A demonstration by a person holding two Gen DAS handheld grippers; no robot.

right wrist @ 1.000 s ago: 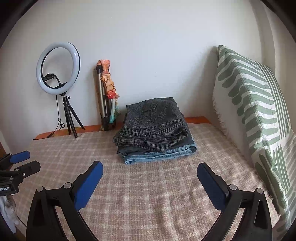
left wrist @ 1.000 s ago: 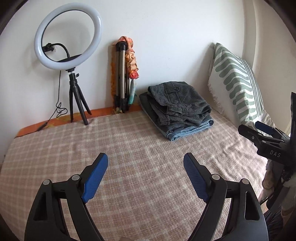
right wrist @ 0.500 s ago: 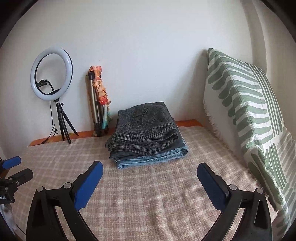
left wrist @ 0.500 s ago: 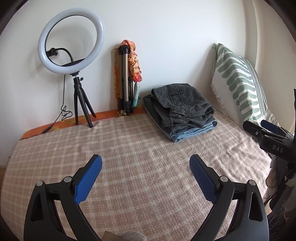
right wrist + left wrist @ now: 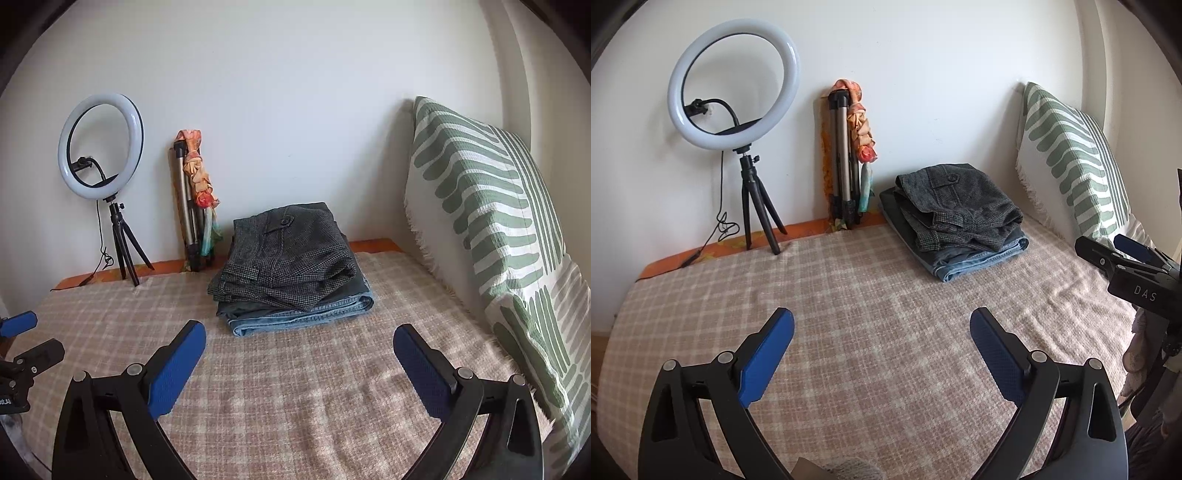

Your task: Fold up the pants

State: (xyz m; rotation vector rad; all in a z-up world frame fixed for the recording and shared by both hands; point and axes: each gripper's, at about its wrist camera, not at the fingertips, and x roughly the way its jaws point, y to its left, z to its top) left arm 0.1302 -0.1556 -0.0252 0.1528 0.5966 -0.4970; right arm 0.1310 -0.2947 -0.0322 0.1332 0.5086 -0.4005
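Note:
A folded pair of grey tweed pants [image 5: 956, 206] lies on top of folded blue jeans [image 5: 982, 258] at the back of the bed, near the wall. The same stack shows in the right wrist view, grey pants [image 5: 288, 254] over the jeans [image 5: 303, 314]. My left gripper [image 5: 882, 343] is open and empty, held above the checked blanket [image 5: 849, 295], well short of the stack. My right gripper [image 5: 299, 354] is open and empty, just in front of the stack. The right gripper [image 5: 1126, 258] also shows at the right edge of the left wrist view.
A ring light on a small tripod [image 5: 733, 88] and a folded tripod with an orange cloth [image 5: 846, 158] stand against the wall at the back left. A green-and-white striped pillow [image 5: 491, 229] leans along the right side of the bed.
Both grippers have pulled back from the stack, which looks smaller and farther away. Both stay open and empty.

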